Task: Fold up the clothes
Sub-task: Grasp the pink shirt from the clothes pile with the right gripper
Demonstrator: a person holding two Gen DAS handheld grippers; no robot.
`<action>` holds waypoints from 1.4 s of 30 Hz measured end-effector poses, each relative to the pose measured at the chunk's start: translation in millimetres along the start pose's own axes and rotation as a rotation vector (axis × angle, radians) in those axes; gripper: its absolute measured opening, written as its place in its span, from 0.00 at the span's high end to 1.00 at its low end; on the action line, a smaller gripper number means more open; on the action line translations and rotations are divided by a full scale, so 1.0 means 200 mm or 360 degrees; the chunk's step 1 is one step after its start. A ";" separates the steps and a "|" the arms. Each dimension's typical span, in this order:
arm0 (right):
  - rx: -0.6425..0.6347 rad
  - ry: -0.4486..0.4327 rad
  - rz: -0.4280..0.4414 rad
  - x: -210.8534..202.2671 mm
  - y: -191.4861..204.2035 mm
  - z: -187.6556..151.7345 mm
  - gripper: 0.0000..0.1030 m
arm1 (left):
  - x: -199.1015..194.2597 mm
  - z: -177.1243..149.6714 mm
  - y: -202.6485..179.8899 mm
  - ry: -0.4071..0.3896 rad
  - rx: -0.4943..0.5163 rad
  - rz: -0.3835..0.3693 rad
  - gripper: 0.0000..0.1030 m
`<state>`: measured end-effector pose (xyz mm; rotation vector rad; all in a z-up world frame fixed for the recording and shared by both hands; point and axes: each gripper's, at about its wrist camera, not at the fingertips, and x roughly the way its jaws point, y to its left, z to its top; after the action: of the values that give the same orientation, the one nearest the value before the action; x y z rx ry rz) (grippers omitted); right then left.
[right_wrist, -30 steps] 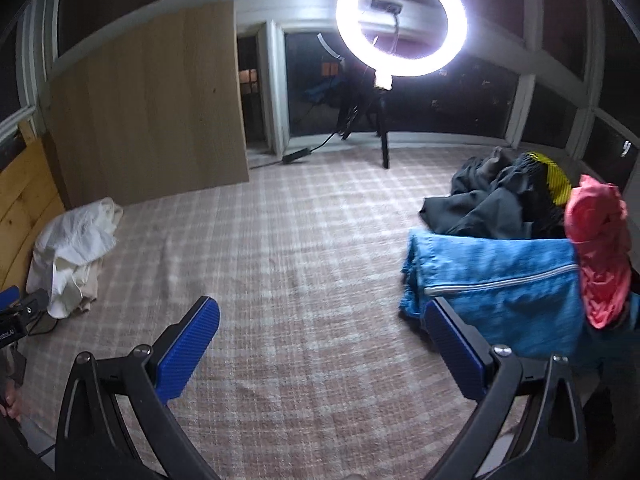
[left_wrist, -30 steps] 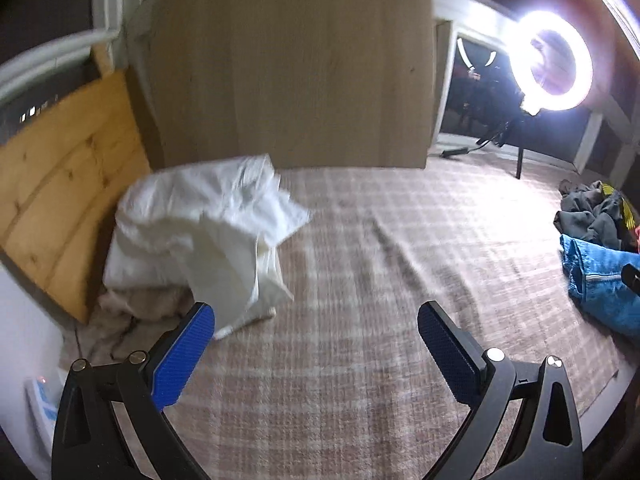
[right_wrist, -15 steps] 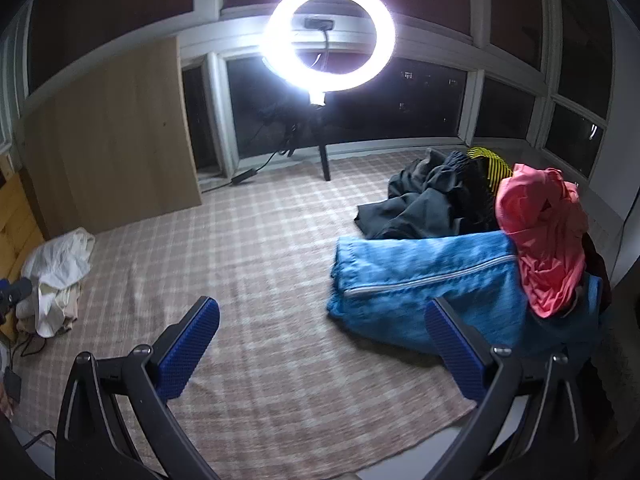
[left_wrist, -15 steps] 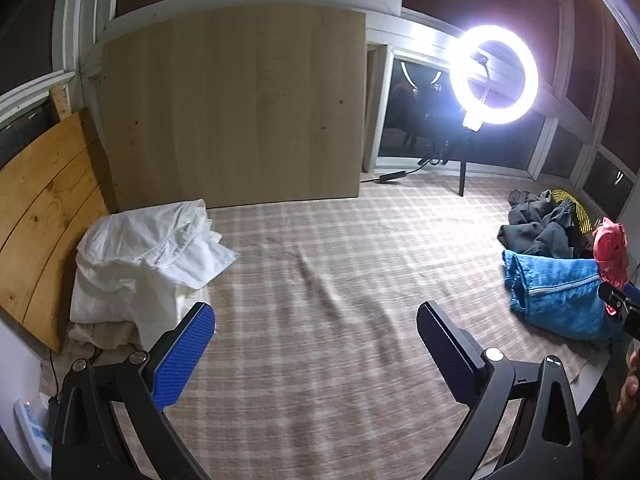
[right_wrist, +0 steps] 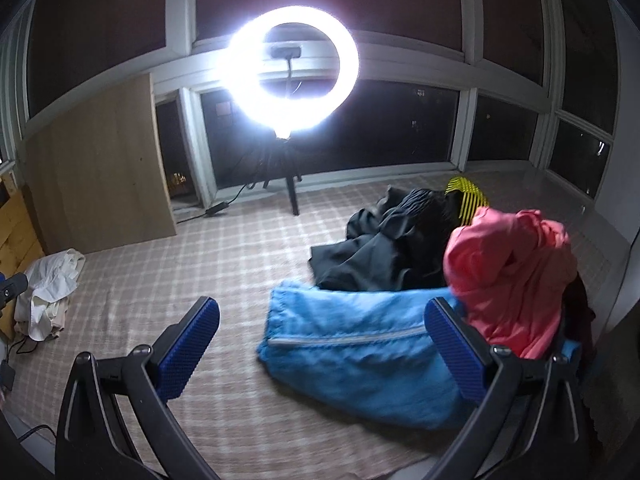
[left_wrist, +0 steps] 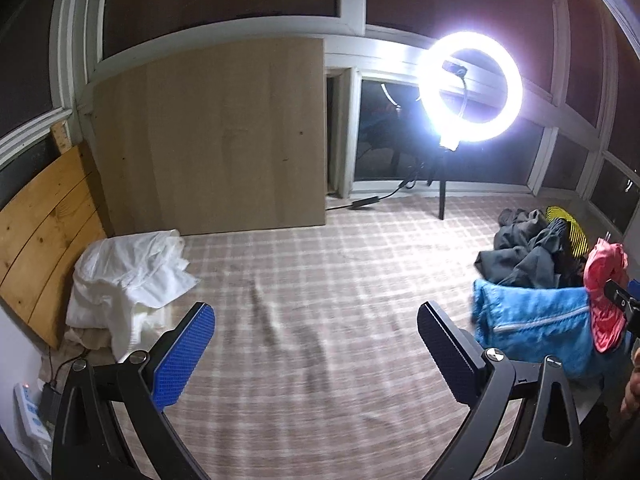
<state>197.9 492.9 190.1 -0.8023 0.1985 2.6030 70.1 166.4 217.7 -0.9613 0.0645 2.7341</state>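
A pile of white folded clothes (left_wrist: 128, 276) lies at the left of the checked cloth (left_wrist: 304, 320); it also shows in the right wrist view (right_wrist: 52, 288). At the right lie a blue zipped garment (right_wrist: 360, 344), a pink garment (right_wrist: 512, 276) on top of it and a dark grey garment (right_wrist: 384, 252) behind. These also show in the left wrist view: blue (left_wrist: 532, 328), pink (left_wrist: 604, 284), grey (left_wrist: 524, 252). My left gripper (left_wrist: 316, 344) is open and empty above the bare cloth. My right gripper (right_wrist: 322, 340) is open and empty, just above the blue garment.
A lit ring light on a tripod (left_wrist: 472, 88) stands at the back by the windows, with a cable and power brick (left_wrist: 364, 202). A tall board (left_wrist: 216, 140) and a pine panel (left_wrist: 40, 236) lean at the left. A power strip (left_wrist: 28, 412) lies at the bottom left.
Both grippers have swung to the right and pulled back. The white pile has slid left in the left view; the blue and pink garments have come nearer in the right view.
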 end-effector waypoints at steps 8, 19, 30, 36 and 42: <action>0.0047 -0.0011 -0.0018 0.06 -0.35 0.03 0.00 | 0.07 0.05 -0.31 -0.0011 0.0027 -0.0039 0.01; 0.0163 -0.0037 -0.0077 0.10 -0.92 0.10 0.11 | 0.24 0.15 -0.72 0.0048 0.0115 -0.0175 0.01; 0.0028 -0.0045 0.0099 0.20 -1.01 0.27 0.17 | 0.35 0.27 -1.04 0.0103 0.0241 -0.0328 0.01; -0.0083 0.0108 0.0246 0.58 -0.74 0.46 0.17 | 0.36 0.31 -1.05 0.0091 0.0256 -0.0297 0.01; 0.0034 0.0215 0.0154 0.75 -0.80 0.44 0.17 | 0.38 0.31 -0.91 0.0122 0.0230 -0.0197 0.01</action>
<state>107.8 711.2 174.7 -0.9845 0.3105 2.6322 18.0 366.0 225.5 -0.9938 0.2063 2.5411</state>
